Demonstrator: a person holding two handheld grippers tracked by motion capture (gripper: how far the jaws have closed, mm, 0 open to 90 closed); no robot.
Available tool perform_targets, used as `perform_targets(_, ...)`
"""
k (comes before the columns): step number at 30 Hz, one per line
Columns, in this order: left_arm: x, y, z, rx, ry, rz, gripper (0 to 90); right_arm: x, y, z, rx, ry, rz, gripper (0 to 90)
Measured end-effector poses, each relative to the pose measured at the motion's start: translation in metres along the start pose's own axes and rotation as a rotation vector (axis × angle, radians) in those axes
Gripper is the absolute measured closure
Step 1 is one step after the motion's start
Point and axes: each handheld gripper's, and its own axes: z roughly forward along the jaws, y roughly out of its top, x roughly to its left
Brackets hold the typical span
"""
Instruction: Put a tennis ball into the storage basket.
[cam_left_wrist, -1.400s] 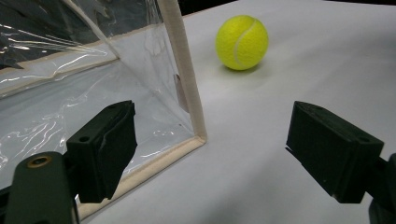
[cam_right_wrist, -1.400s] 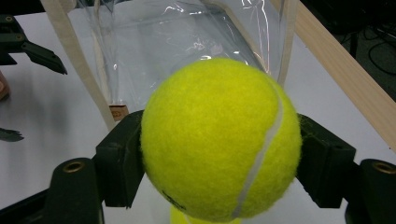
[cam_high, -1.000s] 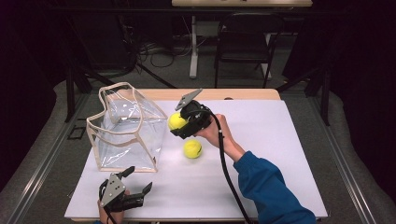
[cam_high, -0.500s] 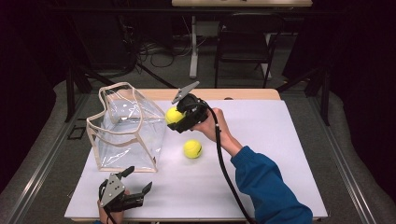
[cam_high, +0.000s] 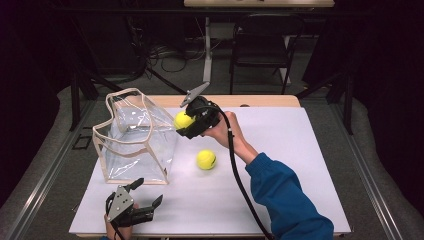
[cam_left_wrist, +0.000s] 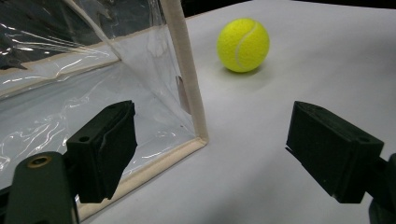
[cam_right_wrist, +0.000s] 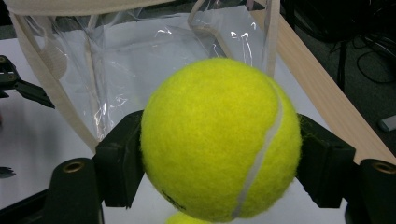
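A clear plastic bag (cam_high: 135, 137) with beige trim stands open on the white table sheet (cam_high: 300, 150) at the left. My right gripper (cam_high: 186, 121) is shut on a yellow tennis ball (cam_high: 182, 120) and holds it in the air beside the bag's upper right edge; the held tennis ball (cam_right_wrist: 219, 140) sits between both jaws, with the bag (cam_right_wrist: 149, 60) just beyond. A second tennis ball (cam_high: 206, 159) lies on the sheet below it, right of the bag. My left gripper (cam_high: 146, 192) rests open near the front edge, facing the bag's corner (cam_left_wrist: 187, 93) and the loose ball (cam_left_wrist: 243, 45).
A wooden table edge (cam_high: 260, 101) runs along the back of the sheet. A chair (cam_high: 262, 45) and cables stand on the dark floor behind. A blue sleeve (cam_high: 287, 200) crosses the sheet's right front.
My right gripper has carried the ball up and to the left, closer to the bag's rim. The left gripper and the loose ball have stayed put.
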Motion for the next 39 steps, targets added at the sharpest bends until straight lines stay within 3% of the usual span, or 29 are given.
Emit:
perform_targets(20, 0.000, 0.000, 0.000, -0.002, 0.000, 0.000, 16.0, -0.001, 0.017, 0.001, -0.002, 0.001, -0.012, 26.2)
perform_targets(39, 0.000, 0.000, -0.001, -0.001, -0.002, -0.004, 16.0, 0.003, 0.032, 0.000, -0.042, 0.003, -0.019, 26.2)
